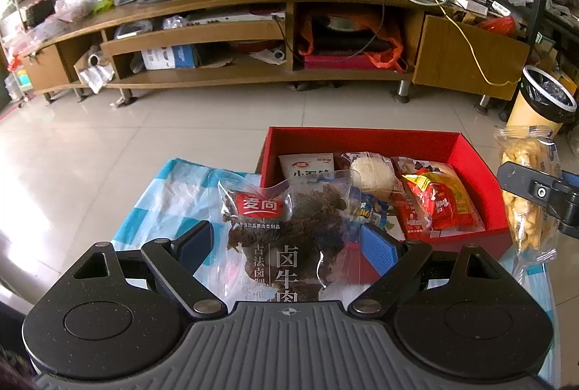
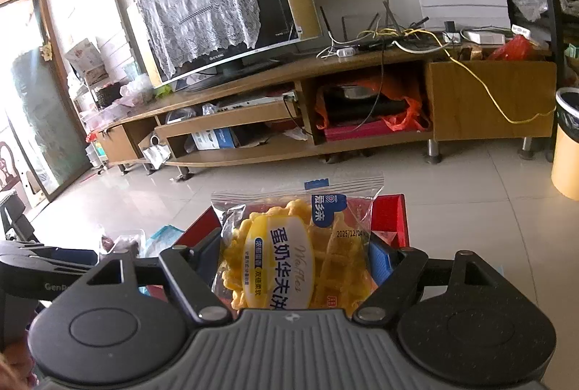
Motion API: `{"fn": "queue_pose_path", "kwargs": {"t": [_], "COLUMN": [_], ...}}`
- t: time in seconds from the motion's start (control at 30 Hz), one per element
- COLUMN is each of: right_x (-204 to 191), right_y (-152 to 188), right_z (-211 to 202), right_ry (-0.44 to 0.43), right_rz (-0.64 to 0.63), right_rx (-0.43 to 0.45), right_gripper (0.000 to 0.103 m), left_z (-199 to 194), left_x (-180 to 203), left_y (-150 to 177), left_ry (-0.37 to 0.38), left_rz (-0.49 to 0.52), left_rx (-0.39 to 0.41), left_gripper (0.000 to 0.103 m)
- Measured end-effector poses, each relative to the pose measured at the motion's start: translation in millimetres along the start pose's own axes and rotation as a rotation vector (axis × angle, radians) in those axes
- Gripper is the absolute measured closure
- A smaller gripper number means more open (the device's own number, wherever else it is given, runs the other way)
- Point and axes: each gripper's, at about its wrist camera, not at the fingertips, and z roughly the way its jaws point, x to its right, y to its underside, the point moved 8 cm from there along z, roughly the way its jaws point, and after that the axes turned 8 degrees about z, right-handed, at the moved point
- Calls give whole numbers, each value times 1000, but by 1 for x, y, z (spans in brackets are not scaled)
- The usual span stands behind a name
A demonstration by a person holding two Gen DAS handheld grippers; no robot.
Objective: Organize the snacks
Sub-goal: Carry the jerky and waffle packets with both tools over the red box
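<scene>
Left claw (image 1: 287,241) pitched steeply down over the bench, jaws wide, clamped on a clear beef jerky pack (image 1: 286,230) that stands up between the blue pads (image 1: 378,250). Pack sits just in front of the red box (image 1: 466,151), over the blue-and-white checked cloth (image 1: 159,205).

Right claw (image 2: 295,263) tilted down less, jaws about half spread, gripping a waffle pack (image 2: 289,256) upright above the near end of the red box (image 2: 392,212). In the left view the waffle pack (image 1: 524,194) hangs at the box's right side.

Box already holds a white pack (image 1: 307,165), round bun (image 1: 372,174), red-yellow packs (image 1: 438,205).
</scene>
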Motion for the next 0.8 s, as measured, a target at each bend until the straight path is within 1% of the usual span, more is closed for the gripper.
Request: {"fn": "queue_pose_path", "kwargs": {"t": [0.1,0.23,0.6,0.8], "right_x": [-2,-7,-6,-8], "right_y": [-2,-4,-11,-10], "right_z": [7,15,25,24], "right_ry": [-17,-27,-21,-20], "right_rz": [15,-1,4,-3], "right_rx": [-18,-26,-27,-29], "right_gripper": [26,26,26,26], "left_z": [4,10,15,18], "left_x": [3,3,3,8], "left_y": [-3,-7,-19,-32], "left_ry": [15,12,22,40], "left_rz": [2,2,-9,-10], "left_rx": [-6,-7,6,14], "left_gripper": [12,12,12,12]}}
